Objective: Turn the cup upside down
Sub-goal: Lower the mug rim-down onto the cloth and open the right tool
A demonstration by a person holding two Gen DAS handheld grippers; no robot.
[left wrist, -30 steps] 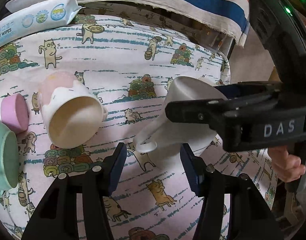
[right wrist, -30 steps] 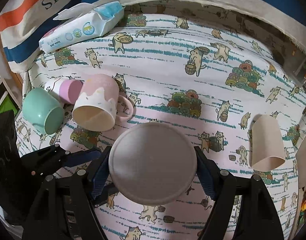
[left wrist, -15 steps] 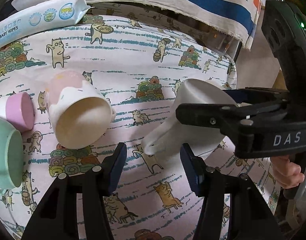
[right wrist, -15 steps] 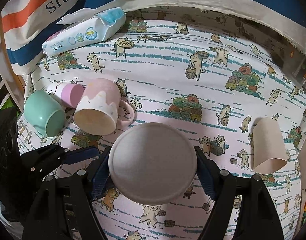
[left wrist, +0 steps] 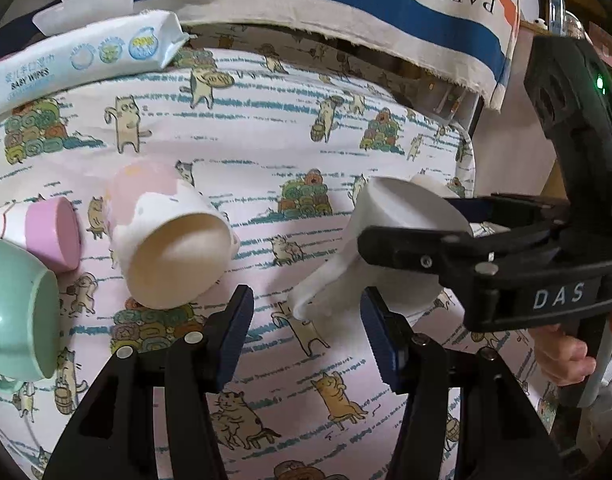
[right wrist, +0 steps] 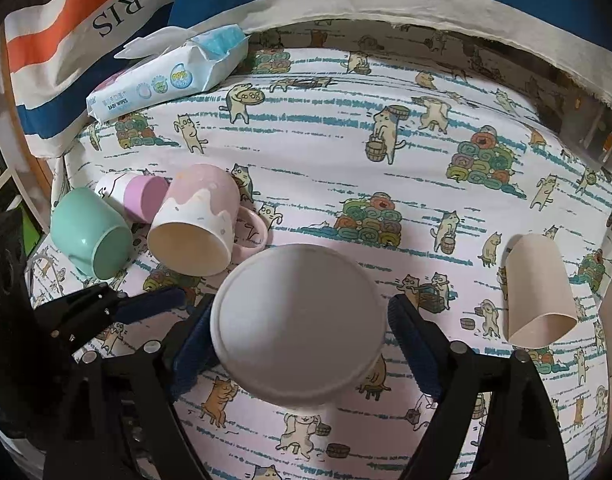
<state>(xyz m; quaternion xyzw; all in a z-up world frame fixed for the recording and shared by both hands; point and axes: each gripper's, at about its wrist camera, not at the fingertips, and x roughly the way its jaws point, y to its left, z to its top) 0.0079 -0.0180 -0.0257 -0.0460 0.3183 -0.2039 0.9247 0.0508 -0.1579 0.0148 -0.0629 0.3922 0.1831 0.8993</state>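
Observation:
A white cup (right wrist: 297,324) is gripped between the fingers of my right gripper (right wrist: 299,334), its flat base facing the camera. In the left wrist view the same cup (left wrist: 390,220) hangs above the cloth, tilted, its handle (left wrist: 322,288) pointing down toward the left gripper. My left gripper (left wrist: 306,320) is open and empty, its blue pads on either side of the cup handle, not closed on it. The right gripper's black body (left wrist: 506,264) crosses the right side of the left view.
On the cat-print cloth (right wrist: 386,160) lie a pink-and-white mug (right wrist: 201,224), a mint cup (right wrist: 89,236), a small pink-capped cup (right wrist: 137,196) and a beige tumbler (right wrist: 538,292), all on their sides. A baby-wipes pack (right wrist: 165,76) lies at the back, by a striped bag (left wrist: 446,8).
The left gripper has drawn back and up a little, so the cups look farther away. The right gripper still holds the white cup, which has risen slightly.

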